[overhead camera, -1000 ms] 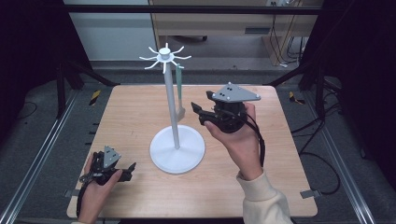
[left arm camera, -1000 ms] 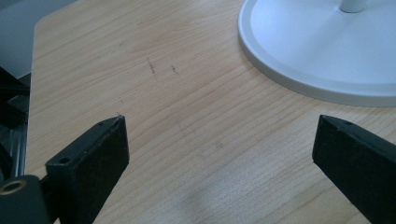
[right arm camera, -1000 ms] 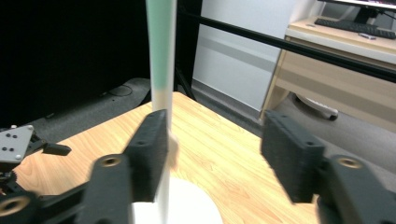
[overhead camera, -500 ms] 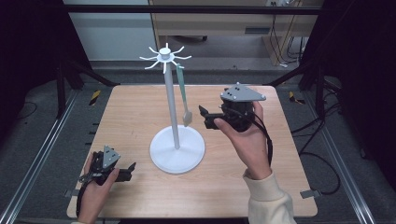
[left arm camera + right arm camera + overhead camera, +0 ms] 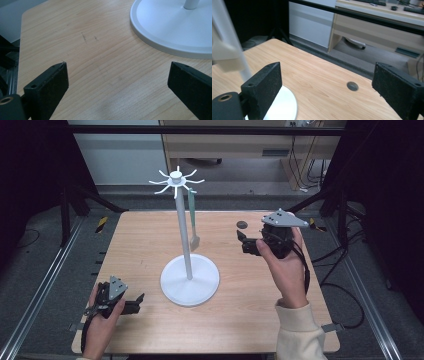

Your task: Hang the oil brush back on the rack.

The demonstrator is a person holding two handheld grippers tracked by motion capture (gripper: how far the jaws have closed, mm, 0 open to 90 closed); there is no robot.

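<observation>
Basically, white hook stand mid-bench, one utensil hanging, both grippers empty.
Bench (image 5: pixel 150 235); stand (image 5: pixel 189 279) central, probably base-heavy, stiff; green-handled spatula (image 5: pixel 193 220) hangs from a hook, looks light, rigid, grab its handle. Right gripper (image 5: pixel 246 242) raised nearby, fingers wide; left gripper (image 5: pixel 134 302) near front-left corner, fingers wide. No containers.
</observation>
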